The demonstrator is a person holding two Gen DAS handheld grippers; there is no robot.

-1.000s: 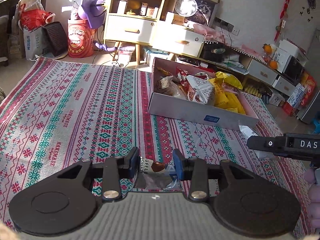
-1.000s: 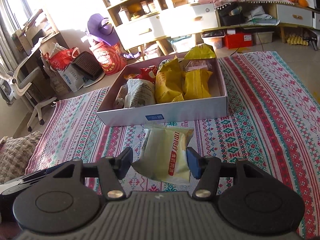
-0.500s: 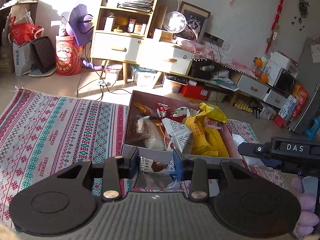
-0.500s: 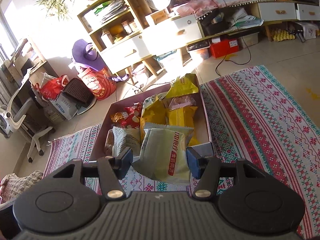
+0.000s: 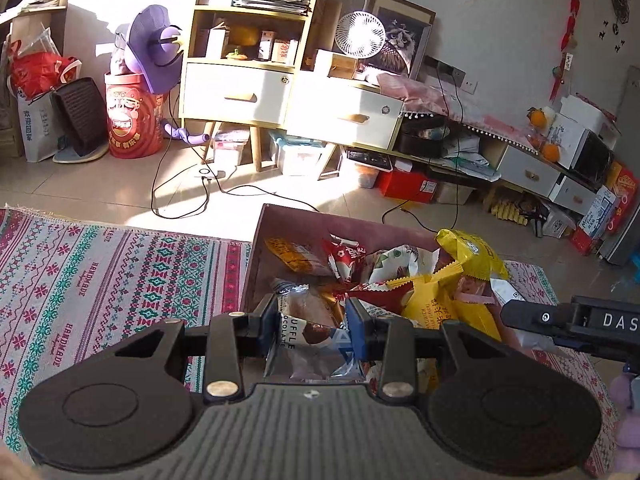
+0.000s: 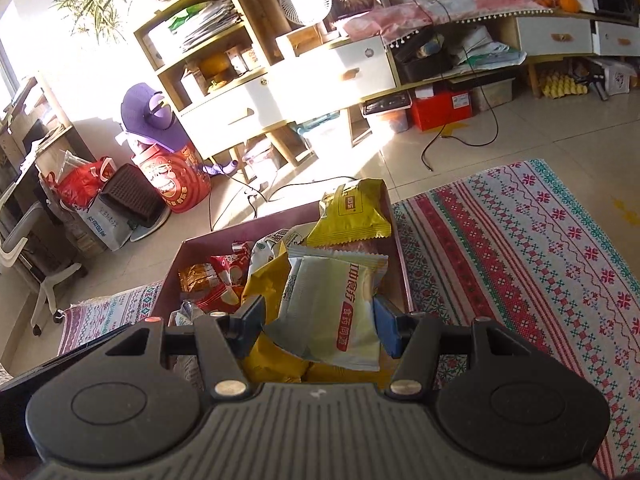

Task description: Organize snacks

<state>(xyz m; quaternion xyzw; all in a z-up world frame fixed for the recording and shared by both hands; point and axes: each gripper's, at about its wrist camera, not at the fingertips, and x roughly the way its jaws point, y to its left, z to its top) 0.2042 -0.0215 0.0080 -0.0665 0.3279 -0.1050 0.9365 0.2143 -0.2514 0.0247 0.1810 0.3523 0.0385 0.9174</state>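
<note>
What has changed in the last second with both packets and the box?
Both hand-held grippers have carried their packets forward from over the rug to above the snack box: the left with the chocolate packet, the right with the pale green packet. Nothing was released. Both grips and the box's contents are unchanged.

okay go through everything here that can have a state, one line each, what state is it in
left gripper: shut on the chocolate truffle packet, held over the box.
right gripper: shut on the pale green snack packet, held over the box.
box: open, no lid on it, packets piled inside.
yellow packet: propped against the box's far corner, sealed.
small white fan: cannot tell whether it runs.
</note>
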